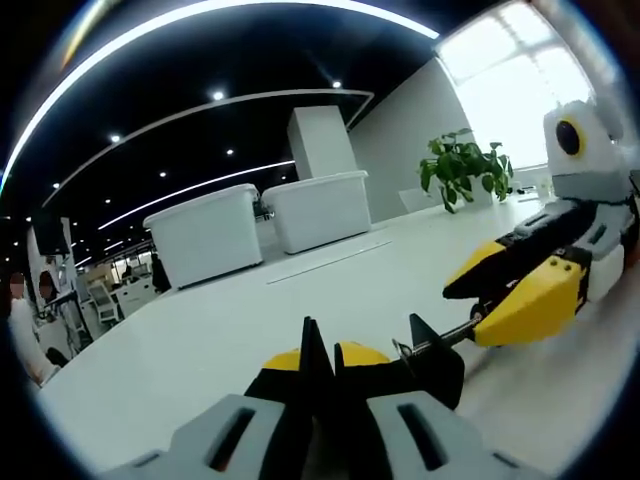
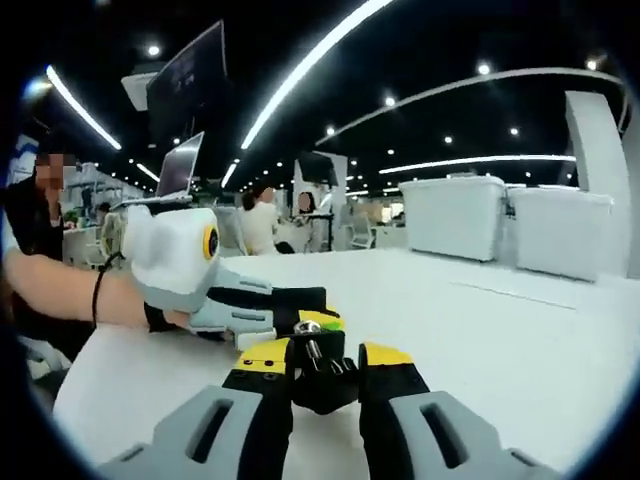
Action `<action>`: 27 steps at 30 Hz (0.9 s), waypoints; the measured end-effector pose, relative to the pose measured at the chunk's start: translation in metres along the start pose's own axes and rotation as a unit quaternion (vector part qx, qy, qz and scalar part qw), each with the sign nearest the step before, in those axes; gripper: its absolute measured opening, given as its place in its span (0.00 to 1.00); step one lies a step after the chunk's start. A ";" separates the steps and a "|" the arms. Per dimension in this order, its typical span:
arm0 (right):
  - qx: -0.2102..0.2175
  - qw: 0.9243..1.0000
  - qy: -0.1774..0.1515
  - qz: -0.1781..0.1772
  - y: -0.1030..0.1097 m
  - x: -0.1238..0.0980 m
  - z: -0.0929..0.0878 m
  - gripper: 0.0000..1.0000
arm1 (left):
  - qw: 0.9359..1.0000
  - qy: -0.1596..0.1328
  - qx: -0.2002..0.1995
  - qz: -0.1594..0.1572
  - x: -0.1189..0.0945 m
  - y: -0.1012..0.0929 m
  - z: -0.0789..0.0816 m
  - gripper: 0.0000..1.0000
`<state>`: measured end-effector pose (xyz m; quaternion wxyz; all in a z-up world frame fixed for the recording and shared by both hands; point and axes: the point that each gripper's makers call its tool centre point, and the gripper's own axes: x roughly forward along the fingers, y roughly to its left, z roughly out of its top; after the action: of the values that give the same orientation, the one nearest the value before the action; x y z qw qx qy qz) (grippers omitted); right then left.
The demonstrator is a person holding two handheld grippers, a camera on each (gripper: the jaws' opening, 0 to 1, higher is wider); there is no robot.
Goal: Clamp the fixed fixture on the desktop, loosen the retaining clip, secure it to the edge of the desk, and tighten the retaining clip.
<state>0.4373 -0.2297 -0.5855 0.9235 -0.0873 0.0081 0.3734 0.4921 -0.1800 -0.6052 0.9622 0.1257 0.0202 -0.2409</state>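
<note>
— What's closest to you over there?

— In the left gripper view, the left gripper (image 1: pixel 322 352) is low over the broad white desk (image 1: pixel 200 330), its black, yellow-tipped jaws drawn close, with a narrow gap between the tips. They look to be nipping the small black clamp fixture with a metal screw rod (image 1: pixel 432 352), which sits just off their right side at the desk's near edge. I can't swear the grip is firm.

— And the other one?

— The right gripper (image 1: pixel 478 300) comes in from the right side of that view, yellow and black, its tips meeting the outer end of the same rod. In the right gripper view, the right gripper (image 2: pixel 328 362) has its jaws pressed in on the fixture (image 2: pixel 320 372), the silver knob of the screw standing up between them. Just beyond, the left gripper (image 2: pixel 300 312) reaches in from the left, held by a person's hand (image 2: pixel 150 305) with a dark band at the wrist.

— Farther out?

— Two large white plastic lidded bins (image 1: pixel 265 225) sit side by side well back on the desk, apart from the fixture. Past them are a white square pillar (image 1: pixel 322 140) and a leafy green potted plant (image 1: pixel 465 165) by a bright window. In the right gripper view, people are seated at distant desks (image 2: pixel 262 225) and a grey open laptop (image 2: pixel 180 170) is raised on the left.
</note>
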 end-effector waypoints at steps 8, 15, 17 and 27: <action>-0.162 0.986 0.013 -0.032 0.003 0.004 0.002 0.24 | 1.000 0.001 0.000 0.002 0.000 0.001 -0.001 0.09; -0.161 0.986 0.020 -0.041 0.002 0.002 0.004 0.23 | 1.000 0.001 0.000 0.002 0.000 0.001 0.000 0.09; -0.067 0.997 -0.002 -0.033 -0.002 -0.003 0.010 0.23 | 1.000 0.000 0.001 0.002 0.000 0.001 0.000 0.09; 0.116 0.993 -0.019 -0.011 -0.019 -0.009 0.006 0.25 | 1.000 0.000 0.001 0.003 0.000 0.000 0.000 0.09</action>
<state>0.4441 -0.2484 -0.5754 0.9313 0.0276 0.0330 0.3617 0.4919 -0.1796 -0.6053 0.9628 0.1268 0.0199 -0.2379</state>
